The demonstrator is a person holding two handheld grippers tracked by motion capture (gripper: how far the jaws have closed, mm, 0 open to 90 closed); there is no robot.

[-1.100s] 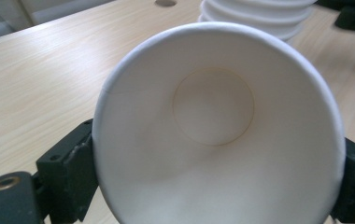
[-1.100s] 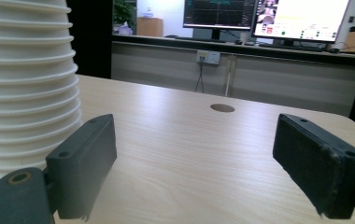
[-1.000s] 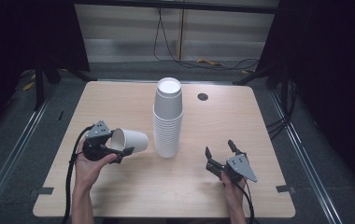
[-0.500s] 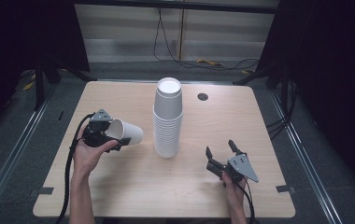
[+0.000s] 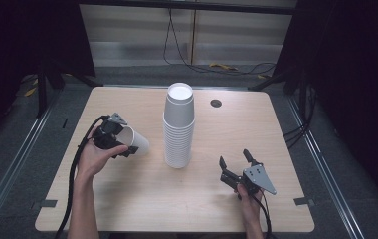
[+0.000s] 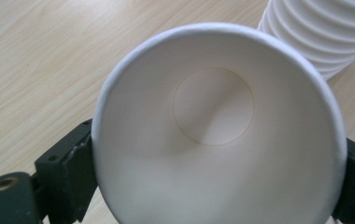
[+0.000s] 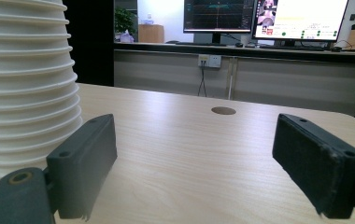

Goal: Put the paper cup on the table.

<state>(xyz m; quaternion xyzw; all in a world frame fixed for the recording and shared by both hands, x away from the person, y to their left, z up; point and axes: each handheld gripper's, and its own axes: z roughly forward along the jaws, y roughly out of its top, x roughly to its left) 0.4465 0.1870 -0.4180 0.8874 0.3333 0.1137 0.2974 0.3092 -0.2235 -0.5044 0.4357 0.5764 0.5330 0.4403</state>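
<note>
Left tool [image 5: 127, 144] grips empty cup [image 5: 135, 141]; cup stack [image 5: 179, 127] beside.

I hold a single white paper cup [image 5: 133, 140] in my left tongs [image 5: 122, 142], the jaws closed against its sides near the rim. It lies tipped over, its closed base pointing toward the tall stack of cups [image 5: 179, 127] and its mouth toward my hand. In the left gripper view I look straight into its open mouth [image 6: 217, 135]: a smooth white inside, a round rim, and a flat circular bottom with a faint seam. The cup is above the left part of the counter [image 5: 256, 129], near the stack but apart from it. The stack stands upright at the counter's middle, white cups nested mouth-down, their rims forming close ridges.
</note>
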